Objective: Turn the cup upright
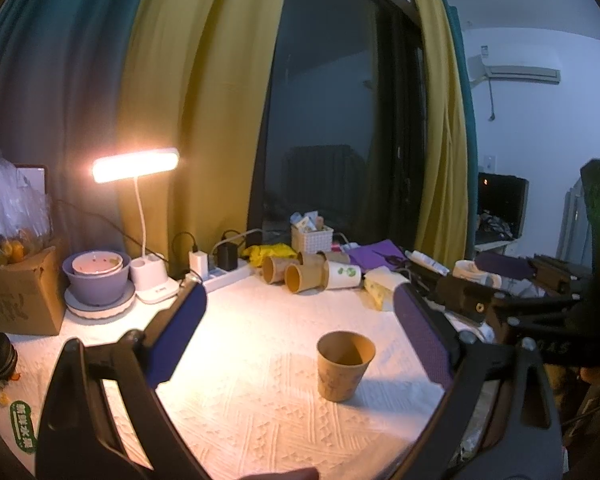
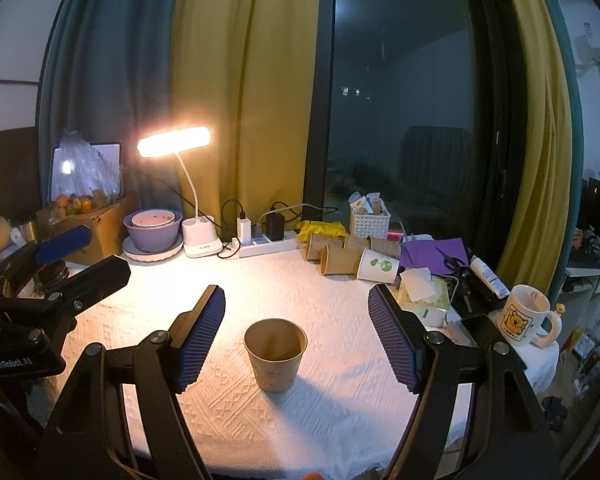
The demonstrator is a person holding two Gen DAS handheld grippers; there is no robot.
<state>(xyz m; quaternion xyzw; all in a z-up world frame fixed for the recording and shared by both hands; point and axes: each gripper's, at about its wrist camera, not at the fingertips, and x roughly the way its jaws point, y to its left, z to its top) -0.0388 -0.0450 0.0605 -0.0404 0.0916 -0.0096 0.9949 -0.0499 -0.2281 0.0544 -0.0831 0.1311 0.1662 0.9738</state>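
A brown paper cup (image 1: 344,364) stands upright, mouth up, on the white textured cloth (image 1: 260,420); it also shows in the right wrist view (image 2: 276,354). My left gripper (image 1: 300,316) is open and empty, above and behind the cup, with its blue pads wide apart. My right gripper (image 2: 296,316) is open and empty, its pads either side of the cup without touching it. The right gripper's body shows at the right of the left wrist view (image 1: 500,284), and the left gripper at the left of the right wrist view (image 2: 60,272).
Several paper cups lie on their sides at the back (image 2: 340,254), next to a white basket (image 2: 370,220). A lit desk lamp (image 2: 174,142), bowls (image 2: 152,228), a power strip (image 2: 268,244), a cardboard box (image 2: 96,220), tissues (image 2: 420,292) and a mug (image 2: 524,316) ring the cloth.
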